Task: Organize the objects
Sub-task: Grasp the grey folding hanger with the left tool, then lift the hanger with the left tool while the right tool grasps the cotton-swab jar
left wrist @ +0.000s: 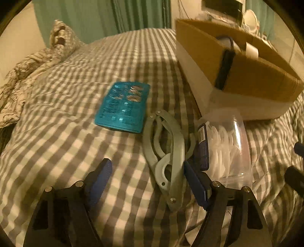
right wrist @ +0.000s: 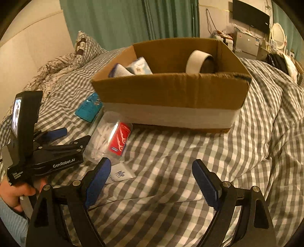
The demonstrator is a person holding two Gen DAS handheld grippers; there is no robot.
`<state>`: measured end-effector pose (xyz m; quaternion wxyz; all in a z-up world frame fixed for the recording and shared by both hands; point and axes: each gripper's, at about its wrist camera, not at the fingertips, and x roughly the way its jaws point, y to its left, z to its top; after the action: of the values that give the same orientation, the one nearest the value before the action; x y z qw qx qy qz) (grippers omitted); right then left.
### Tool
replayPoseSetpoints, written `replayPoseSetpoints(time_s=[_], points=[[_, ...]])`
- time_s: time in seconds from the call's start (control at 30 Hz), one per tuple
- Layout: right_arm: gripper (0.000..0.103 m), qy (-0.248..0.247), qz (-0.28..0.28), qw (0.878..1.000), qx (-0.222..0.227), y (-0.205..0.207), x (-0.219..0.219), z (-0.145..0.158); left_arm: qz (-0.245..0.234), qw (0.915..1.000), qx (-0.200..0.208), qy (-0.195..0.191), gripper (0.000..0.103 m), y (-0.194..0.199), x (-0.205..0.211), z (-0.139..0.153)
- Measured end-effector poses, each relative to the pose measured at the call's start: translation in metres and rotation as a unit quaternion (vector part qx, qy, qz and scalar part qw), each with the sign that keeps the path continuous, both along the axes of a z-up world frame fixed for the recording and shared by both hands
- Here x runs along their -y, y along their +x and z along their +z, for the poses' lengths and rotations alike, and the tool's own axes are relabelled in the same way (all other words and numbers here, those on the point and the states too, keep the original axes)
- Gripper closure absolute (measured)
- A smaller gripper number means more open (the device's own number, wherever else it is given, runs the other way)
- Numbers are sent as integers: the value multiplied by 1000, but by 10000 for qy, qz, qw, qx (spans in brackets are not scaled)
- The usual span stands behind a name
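My left gripper (left wrist: 147, 171) is open, low over the checked bed, its right finger (left wrist: 195, 182) beside a grey metal jar-opener tool (left wrist: 171, 152). A teal flat packet (left wrist: 123, 106) lies ahead. A clear plastic tub of white picks (left wrist: 228, 148) lies to the right, also in the right wrist view (right wrist: 108, 140). The cardboard box (right wrist: 171, 95) holds a tape roll (right wrist: 199, 60) and packets (right wrist: 140, 65). My right gripper (right wrist: 152, 174) is open and empty above the bedcover in front of the box. The left gripper body (right wrist: 47, 152) shows at left.
A small white card box (right wrist: 119, 173) lies by the tub. Rumpled patterned bedding and a pillow (right wrist: 83, 47) lie at the far left. Green curtains (right wrist: 123, 19) hang behind. A cluttered shelf with a monitor (right wrist: 250, 15) stands at the back right.
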<state>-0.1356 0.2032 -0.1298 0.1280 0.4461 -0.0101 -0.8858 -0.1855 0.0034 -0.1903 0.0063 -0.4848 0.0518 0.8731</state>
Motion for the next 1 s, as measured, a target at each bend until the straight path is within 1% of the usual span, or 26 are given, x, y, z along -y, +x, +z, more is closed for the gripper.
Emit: replayPoseSetpoints(time_s=[0.1,0.17,0.2,0.27,0.33,0.37,0.43,0.5,0.53,0.57,0.7,0.83,0.9,1.0], points=[[16,-66,-82,9999,48,-3,-4,-4,-22,9999,56,98,24,-4,0,-3],[16,-47,-98,9999,109,-4,-4,-7,-123,9994,192,248,25,-7,1,-6],[16,-40,-97,9999,120,-3,-4,-7,-244,9985,319,363,25,-7,0,-10],[16,-7,-94,9999,97,-1,-3,-5,-503,9973,423,330,27,-3,-7,-12],[16,53,-98,9999,38,1,0,-1,-700,9960,439,330,59,1,-14,-14],[16,105,-107,9999,2,2,1,1,-677,9961,445,357,62,0,-12,-14],[16,147,-124,9998,-23,5,1,5,-553,9959,447,551,68,-1,-4,-14],[16,182,-132,9997,-50,8,3,8,-512,9955,373,708,71,2,2,-8],[16,202,-136,9997,-63,9,4,10,-486,9957,313,718,72,4,4,-5],[16,229,-141,9996,-78,11,6,11,-453,9961,250,716,72,7,4,-1],[16,232,-91,9996,-116,9,14,16,-316,9950,-64,941,73,22,18,20],[16,231,-28,9996,-127,0,32,17,-137,9944,-443,945,74,37,33,44],[16,148,41,9999,-45,-7,43,12,-96,9947,-556,859,74,33,40,53],[16,85,122,9998,162,-21,64,0,-96,9946,-575,857,74,28,44,54]])
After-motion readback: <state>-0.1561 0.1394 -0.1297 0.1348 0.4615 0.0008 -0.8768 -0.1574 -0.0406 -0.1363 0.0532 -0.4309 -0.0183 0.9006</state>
